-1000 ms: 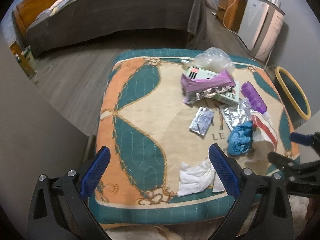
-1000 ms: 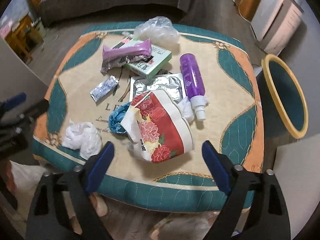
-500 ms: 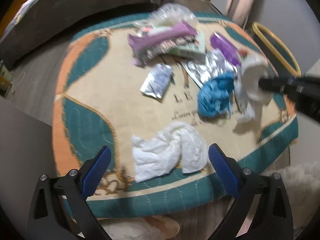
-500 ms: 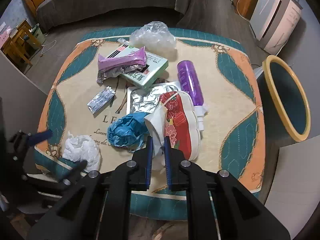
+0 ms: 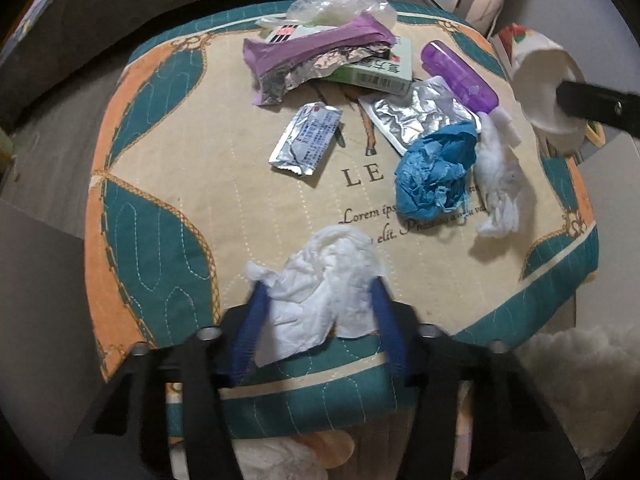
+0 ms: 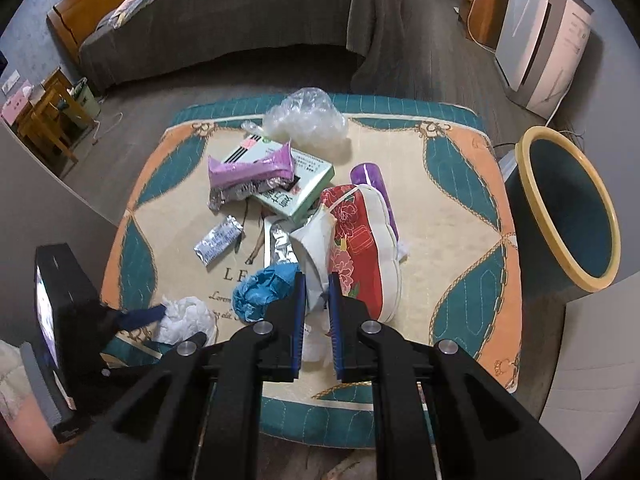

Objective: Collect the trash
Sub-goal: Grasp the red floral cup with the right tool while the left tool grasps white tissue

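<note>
Trash lies on a patterned cushion (image 5: pixel 160 184). My left gripper (image 5: pixel 320 300) is closed around a crumpled white tissue (image 5: pixel 324 284) at the near edge. My right gripper (image 6: pixel 317 280) is shut on the rim of a crushed red floral paper cup (image 6: pixel 360 248) and holds it above the cushion; the cup also shows in the left wrist view (image 5: pixel 540 76). A blue crumpled paper (image 5: pixel 436 172), a second white tissue (image 5: pixel 498 184), a foil sachet (image 5: pixel 306 140), a silver foil (image 5: pixel 416 116), a purple bottle (image 5: pixel 460 76), a purple wrapper (image 5: pixel 316 52), a green box (image 5: pixel 376 68) and a clear plastic bag (image 5: pixel 340 0) remain.
A teal bin with a yellow rim (image 6: pixel 568 208) stands on the floor right of the cushion. A bed (image 6: pixel 224 20) is behind it, a white appliance (image 6: pixel 544 36) at the back right, a small wooden table (image 6: pixel 48 120) at the left.
My left gripper has closed its fingers onto the white tissue. My right gripper has lifted the red floral cup off the cushion and moved it right.
</note>
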The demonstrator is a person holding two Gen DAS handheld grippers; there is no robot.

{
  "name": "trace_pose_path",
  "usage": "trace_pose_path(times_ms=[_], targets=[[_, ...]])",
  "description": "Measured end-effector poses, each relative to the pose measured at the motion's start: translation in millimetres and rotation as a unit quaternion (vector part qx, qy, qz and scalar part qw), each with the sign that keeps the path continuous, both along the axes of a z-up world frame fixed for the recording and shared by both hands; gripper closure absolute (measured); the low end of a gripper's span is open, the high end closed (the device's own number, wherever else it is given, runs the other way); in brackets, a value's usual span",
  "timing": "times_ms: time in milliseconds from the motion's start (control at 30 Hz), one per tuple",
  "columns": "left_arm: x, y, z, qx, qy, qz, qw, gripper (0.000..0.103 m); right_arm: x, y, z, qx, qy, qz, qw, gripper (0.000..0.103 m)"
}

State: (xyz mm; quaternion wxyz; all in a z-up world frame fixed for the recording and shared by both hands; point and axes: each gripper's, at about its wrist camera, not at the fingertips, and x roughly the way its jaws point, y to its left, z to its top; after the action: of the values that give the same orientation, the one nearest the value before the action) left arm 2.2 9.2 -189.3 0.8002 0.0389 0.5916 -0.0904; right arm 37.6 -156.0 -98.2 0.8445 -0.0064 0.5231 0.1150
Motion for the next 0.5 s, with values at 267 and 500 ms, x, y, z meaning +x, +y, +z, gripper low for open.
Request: trace_pose_path(times_ms=[267,500], targets=[[-3,-5,25,0.003,-0.062,-0.014,0.9979,0.087,-2,-4,24,0.004,-0.026,0.003,1.0,0.092],[4,-8,60,-0.01,-0.122,-0.001,0.9925,0.087,2,-21,58,0.029,-0.064,-0.013,0.997,0.092]])
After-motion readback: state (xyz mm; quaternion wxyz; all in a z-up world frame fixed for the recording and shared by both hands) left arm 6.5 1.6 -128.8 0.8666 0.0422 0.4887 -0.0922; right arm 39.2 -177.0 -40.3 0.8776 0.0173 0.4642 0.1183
